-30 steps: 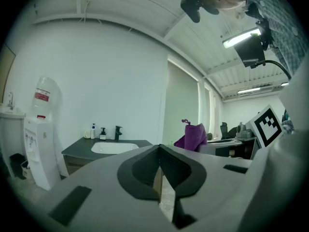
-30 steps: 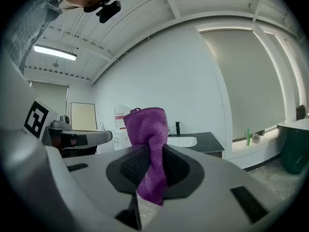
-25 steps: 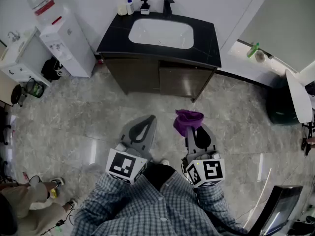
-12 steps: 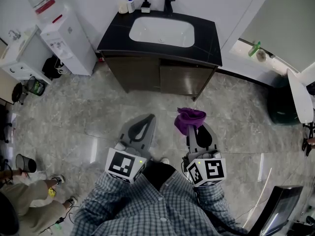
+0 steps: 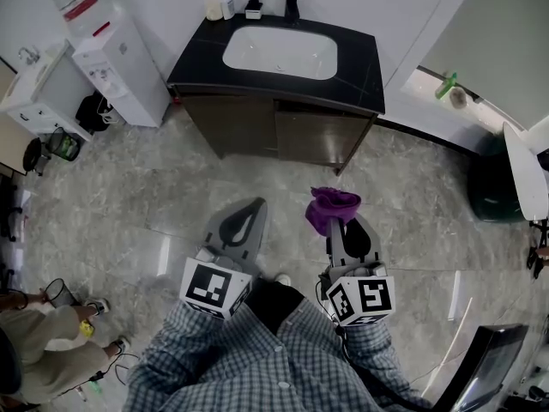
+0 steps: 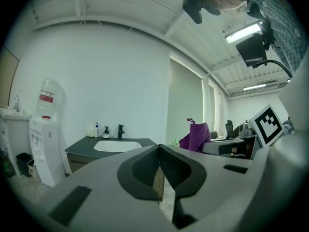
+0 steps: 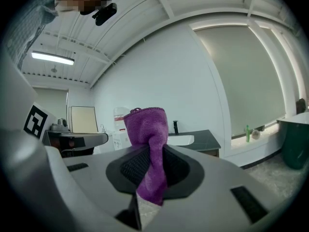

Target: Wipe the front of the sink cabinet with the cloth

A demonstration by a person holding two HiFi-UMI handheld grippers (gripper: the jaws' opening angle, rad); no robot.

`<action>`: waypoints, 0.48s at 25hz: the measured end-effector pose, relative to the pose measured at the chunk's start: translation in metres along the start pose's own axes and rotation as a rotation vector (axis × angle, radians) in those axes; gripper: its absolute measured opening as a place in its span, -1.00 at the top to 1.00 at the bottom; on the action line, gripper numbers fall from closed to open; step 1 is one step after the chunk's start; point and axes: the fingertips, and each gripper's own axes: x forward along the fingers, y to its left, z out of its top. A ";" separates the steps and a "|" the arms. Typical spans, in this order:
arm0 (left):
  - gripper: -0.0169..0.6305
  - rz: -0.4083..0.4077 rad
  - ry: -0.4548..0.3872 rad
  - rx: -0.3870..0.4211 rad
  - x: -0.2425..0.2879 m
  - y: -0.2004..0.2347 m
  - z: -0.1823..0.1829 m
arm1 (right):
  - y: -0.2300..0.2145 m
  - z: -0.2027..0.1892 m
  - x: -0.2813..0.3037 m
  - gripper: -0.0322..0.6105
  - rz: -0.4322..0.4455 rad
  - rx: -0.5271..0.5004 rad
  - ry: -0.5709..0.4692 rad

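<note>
Here, fingers of the right gripper [image 5: 334, 226] clench the purple cloth [image 5: 330, 206]; the left gripper [image 5: 255, 209] (empty) is clenched.

The cloth [image 7: 145, 129] looks fuzzy, the floor [image 5: 129, 213] glossy stone, the sink cabinet [image 5: 249, 127] dark wood.

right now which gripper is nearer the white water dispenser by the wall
Left. In the head view the left gripper is down and right of the white water dispenser; the right gripper, holding the purple cloth, is farther right.

sink cabinet [image 5: 279, 131] ahead | water dispenser [image 5: 116, 63] left of it | cloth [image 5: 330, 209] before cabinet, apart
</note>
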 end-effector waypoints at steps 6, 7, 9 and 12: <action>0.91 -0.002 -0.005 0.003 0.009 -0.028 0.002 | -0.020 0.001 -0.010 0.67 0.012 0.013 0.004; 0.91 0.002 -0.006 0.002 0.009 -0.031 0.002 | -0.022 0.002 -0.012 0.67 0.017 0.011 -0.001; 0.91 0.011 -0.008 0.005 0.010 -0.034 0.000 | -0.026 0.002 -0.016 0.67 0.025 0.007 -0.010; 0.91 0.025 -0.007 0.014 0.010 -0.037 -0.002 | -0.033 -0.002 -0.021 0.67 0.024 0.019 -0.011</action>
